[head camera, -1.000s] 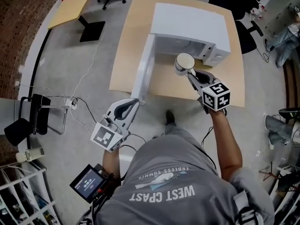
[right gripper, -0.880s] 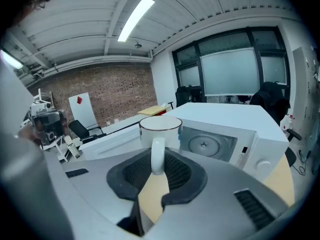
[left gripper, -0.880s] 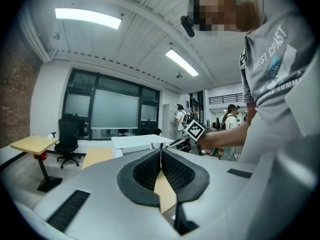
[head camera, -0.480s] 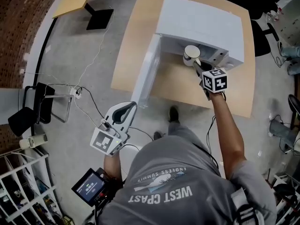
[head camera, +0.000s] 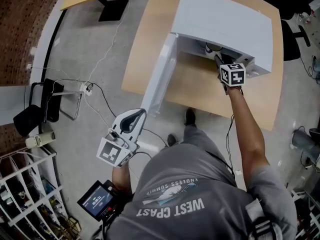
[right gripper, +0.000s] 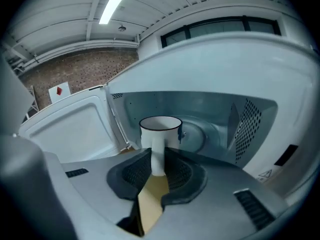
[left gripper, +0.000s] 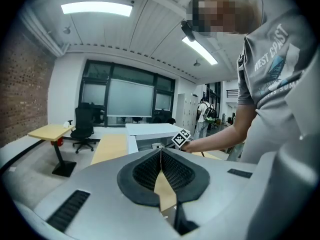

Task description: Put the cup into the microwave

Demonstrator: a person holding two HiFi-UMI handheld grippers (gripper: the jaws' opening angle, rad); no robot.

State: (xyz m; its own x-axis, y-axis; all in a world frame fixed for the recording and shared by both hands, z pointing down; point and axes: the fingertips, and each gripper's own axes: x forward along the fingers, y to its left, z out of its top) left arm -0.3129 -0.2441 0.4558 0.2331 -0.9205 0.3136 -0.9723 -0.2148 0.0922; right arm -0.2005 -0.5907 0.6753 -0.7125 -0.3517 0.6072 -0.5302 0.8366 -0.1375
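A person stands at a wooden table point(head camera: 192, 89) with a pair of tongs in each hand, facing a white microwave point(head camera: 227, 21) whose door point(head camera: 161, 74) hangs wide open to its left. The right gripper point(right gripper: 158, 157) reaches out at the end of a straight arm into the mouth of the oven, its jaws clamped on the flat white handle point(right gripper: 158, 146) of a white cup point(right gripper: 160, 129) with a dark rim. The cup stands upright and sits just inside the opening, in front of the round glass plate point(right gripper: 197, 136) on the oven floor, with the perforated side wall point(right gripper: 247, 124) to its right; whether its base touches the floor of the oven cannot be told. From above, only the cup's rim shows under the microwave's top edge, just beyond the gripper's marker cube point(head camera: 232, 74). The left gripper point(head camera: 142, 111) hangs low and well apart from the table, near the person's waist and over the grey floor point(head camera: 85, 49), its tip pointing toward the lower corner of the open door. Its jaws are pressed together with nothing between them. Past them, in the left gripper view, a black office chair point(left gripper: 83, 125) stands beside a small side table point(left gripper: 47, 132).
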